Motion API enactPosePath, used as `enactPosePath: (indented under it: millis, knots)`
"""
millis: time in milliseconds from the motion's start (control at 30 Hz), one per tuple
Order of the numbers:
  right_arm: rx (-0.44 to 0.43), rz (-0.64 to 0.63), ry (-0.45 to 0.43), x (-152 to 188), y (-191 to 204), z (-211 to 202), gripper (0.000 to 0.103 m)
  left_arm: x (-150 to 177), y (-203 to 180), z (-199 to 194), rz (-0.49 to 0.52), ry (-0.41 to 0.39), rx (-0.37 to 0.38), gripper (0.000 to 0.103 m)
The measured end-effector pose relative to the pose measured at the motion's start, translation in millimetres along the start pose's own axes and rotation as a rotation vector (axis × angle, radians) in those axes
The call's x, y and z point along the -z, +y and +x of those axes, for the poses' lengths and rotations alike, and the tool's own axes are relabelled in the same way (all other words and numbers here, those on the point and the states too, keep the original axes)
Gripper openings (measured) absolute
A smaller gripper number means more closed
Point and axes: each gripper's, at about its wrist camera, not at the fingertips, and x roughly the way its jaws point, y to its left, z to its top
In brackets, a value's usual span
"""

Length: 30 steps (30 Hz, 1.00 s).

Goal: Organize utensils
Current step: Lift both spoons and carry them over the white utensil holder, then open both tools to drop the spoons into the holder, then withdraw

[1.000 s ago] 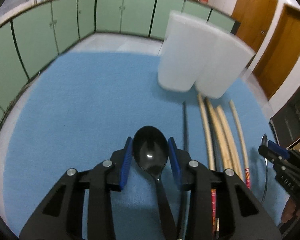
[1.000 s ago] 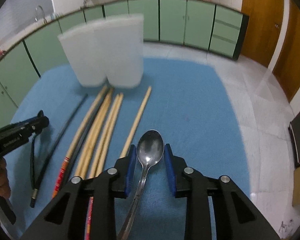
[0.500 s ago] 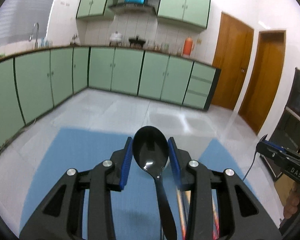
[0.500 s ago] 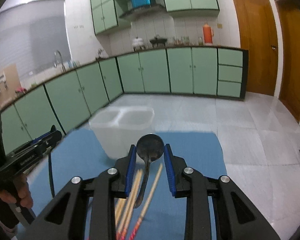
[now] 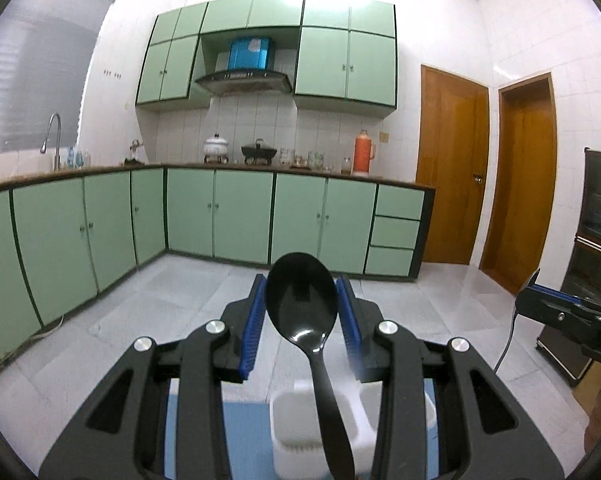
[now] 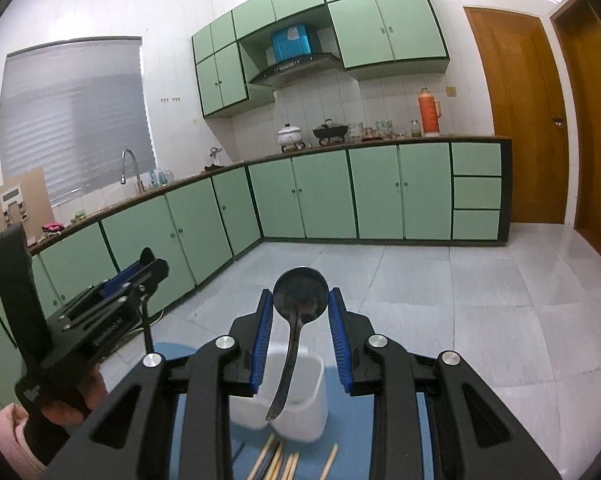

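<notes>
My left gripper (image 5: 301, 312) is shut on a black plastic spoon (image 5: 301, 300), blue pads against the sides of its bowl and the handle trailing back under the gripper. My right gripper (image 6: 300, 320) is shut the same way on a metal spoon (image 6: 300, 298) whose handle hangs down. Both are held high and almost level above a white two-compartment holder (image 6: 300, 400) (image 5: 296, 420) on a blue mat (image 6: 352, 440). Several wooden chopsticks (image 6: 276, 460) lie on the mat in front of the holder. Each wrist view shows the other gripper (image 5: 526, 300) (image 6: 150, 266) at its edge.
Green floor cabinets (image 5: 240, 216) and a counter with a pot, a stove and an orange flask (image 5: 362, 152) line the far walls. Two wooden doors (image 5: 452, 168) stand at the right. A hand (image 6: 80, 396) grips the left tool's handle. White floor tiles (image 6: 500, 320) lie beyond the mat.
Both grippers rose and tipped up from looking down at the mat to near level, each still gripping its spoon. The holder and chopsticks slid to the bottom of both views.
</notes>
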Motion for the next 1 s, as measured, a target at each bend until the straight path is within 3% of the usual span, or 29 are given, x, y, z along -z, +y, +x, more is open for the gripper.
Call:
enactPosePath:
  millis: [167,333,567,667,833,1000]
  knots:
    - [0.031,0.011,0.023,-2,-6,40,0.028,7,1,34,0.002,-0.006,-0.020,0.034]
    - [0.045,0.005,0.087,14,-6,82,0.028,32,2,63,0.018,0.048,-0.024,0.034]
    - [0.014,-0.047,0.183,51,5,105,0.029,63,21,67,0.005,0.114,-0.017,0.036]
    - [0.006,-0.042,0.186,60,6,101,0.033,68,29,58,-0.001,0.121,-0.014,0.050]
    - [0.029,-0.022,0.138,63,-1,73,0.048,63,41,33,-0.010,0.097,-0.020,0.057]
    - [0.068,-0.004,0.103,76,-7,31,0.061,63,47,-10,0.013,0.095,-0.028,0.074]
